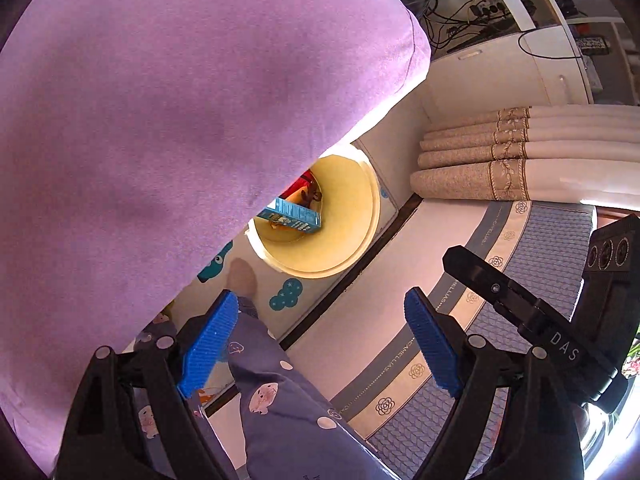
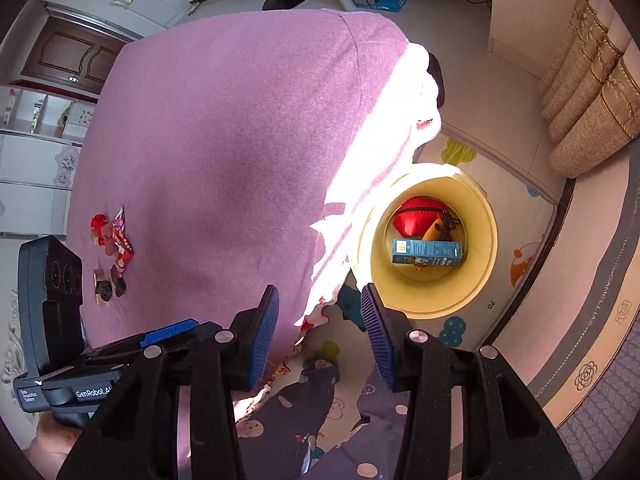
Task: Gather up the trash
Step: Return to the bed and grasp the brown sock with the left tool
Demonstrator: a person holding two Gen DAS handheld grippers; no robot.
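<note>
A yellow bin (image 2: 484, 264) stands on the floor beside a table under a purple cloth (image 2: 224, 152). In the bin lie a blue carton (image 2: 426, 253), a red bag (image 2: 414, 220) and a yellowish scrap (image 2: 434, 232). My right gripper (image 2: 320, 336) hangs open above the table's edge, left of the bin, with nothing between its blue pads. My left gripper (image 1: 320, 344) is open wide and empty, above the floor mat, with the bin (image 1: 348, 232) and carton (image 1: 290, 216) ahead. Red wrappers (image 2: 116, 240) and small dark scraps (image 2: 108, 286) lie on the cloth at the left.
A person's leg in patterned purple trousers (image 1: 280, 400) is under both grippers. A cartoon play mat (image 2: 520, 264) covers the floor under the bin. Beige curtains (image 2: 592, 120) hang at the right, above a patterned blue mat (image 1: 532, 280). Cables (image 1: 460, 8) lie beyond the table.
</note>
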